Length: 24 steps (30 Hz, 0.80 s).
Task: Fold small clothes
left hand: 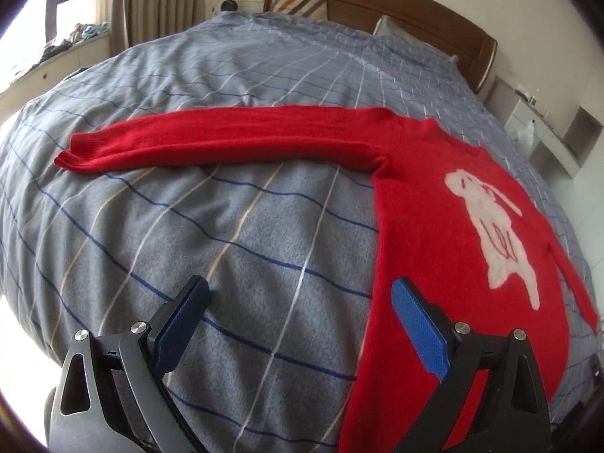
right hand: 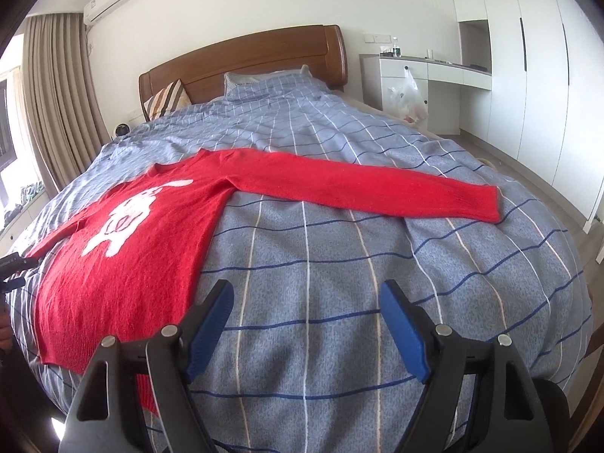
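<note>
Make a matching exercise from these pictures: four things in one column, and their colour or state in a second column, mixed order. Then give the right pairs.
Things:
1. sweater
2. rabbit figure
3. headboard
4. left gripper

Colour or state:
A. brown wood
B. open, nothing between the fingers
C. red, spread flat with sleeves stretched out
D. white, on the sweater's front

Pairs: 1-C, 2-D, 3-A, 4-B

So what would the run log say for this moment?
stage: pre-fold | sweater: flat on bed, sleeves out | left tool: open, empty | right tool: open, empty
</note>
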Motion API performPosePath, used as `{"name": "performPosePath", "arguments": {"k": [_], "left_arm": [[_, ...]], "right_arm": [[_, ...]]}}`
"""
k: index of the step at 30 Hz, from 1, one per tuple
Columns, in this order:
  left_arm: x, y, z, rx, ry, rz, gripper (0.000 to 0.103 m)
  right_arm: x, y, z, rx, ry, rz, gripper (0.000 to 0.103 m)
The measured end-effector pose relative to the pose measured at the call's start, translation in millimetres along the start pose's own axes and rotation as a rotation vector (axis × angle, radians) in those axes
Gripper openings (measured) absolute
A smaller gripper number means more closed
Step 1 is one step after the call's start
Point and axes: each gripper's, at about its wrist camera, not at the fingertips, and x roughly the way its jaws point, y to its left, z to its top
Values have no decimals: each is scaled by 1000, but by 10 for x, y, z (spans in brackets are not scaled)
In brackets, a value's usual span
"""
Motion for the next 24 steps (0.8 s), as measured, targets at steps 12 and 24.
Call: {"name": "performPosePath", "arguments": {"k": [12,24], "left_arm": [[120,18,-183,43,8,7,103],[128,62,-195,55,8,-38,103]], "right_arm": [[129,64,-39,-9,36,25,79],[171,-22,-42,32,49,26,79]]}}
